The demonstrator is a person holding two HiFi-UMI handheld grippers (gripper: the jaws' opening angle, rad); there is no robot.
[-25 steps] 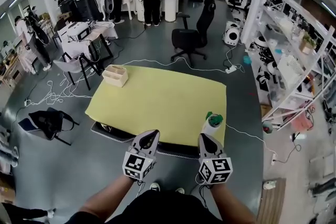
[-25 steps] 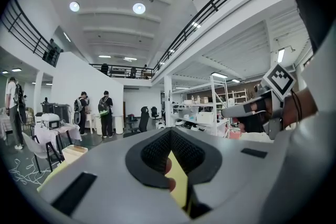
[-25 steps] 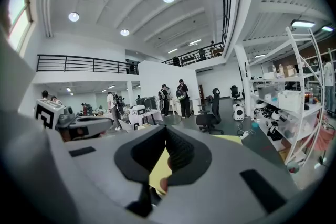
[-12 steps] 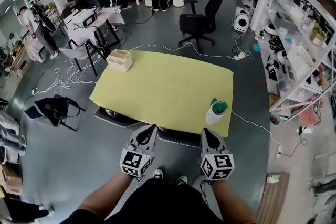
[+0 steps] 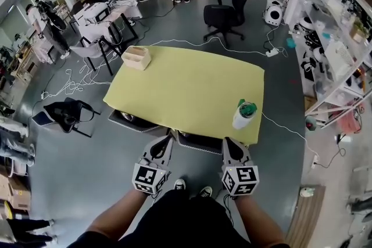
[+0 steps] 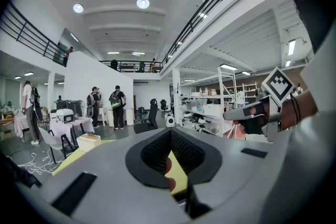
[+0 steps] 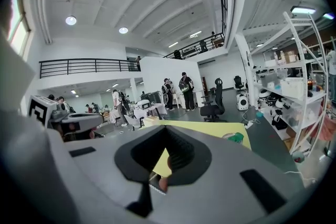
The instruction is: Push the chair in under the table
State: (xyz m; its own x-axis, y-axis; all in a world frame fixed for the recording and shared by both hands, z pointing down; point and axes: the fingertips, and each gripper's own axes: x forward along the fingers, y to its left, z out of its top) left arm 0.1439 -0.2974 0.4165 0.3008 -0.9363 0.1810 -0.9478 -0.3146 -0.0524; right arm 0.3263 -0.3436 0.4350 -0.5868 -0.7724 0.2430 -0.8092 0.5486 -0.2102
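A table under a yellow cover (image 5: 186, 90) fills the middle of the head view. A dark chair (image 5: 200, 142) stands at its near edge, its seat partly beneath the top; a second dark chair (image 5: 132, 121) is tucked in further left. My left gripper (image 5: 167, 139) is shut and empty, its tip by the left end of the near chair's back. My right gripper (image 5: 227, 142) is also shut and empty, at the right end. Whether either touches the chair I cannot tell. In the left gripper view the left gripper (image 6: 171, 136) points along the tabletop, and in the right gripper view the right gripper (image 7: 166, 134) does too.
A white cup with a green lid (image 5: 244, 114) stands near the table's near right corner and a wooden box (image 5: 136, 57) at its far left corner. A black office chair (image 5: 229, 11) is beyond, a toppled black chair (image 5: 67, 113) to the left, shelving (image 5: 334, 38) to the right, cables on the floor.
Both grippers have come down and now sit level with the chair's back instead of over the table's edge. The table has slid up the picture, and my shoes show below.
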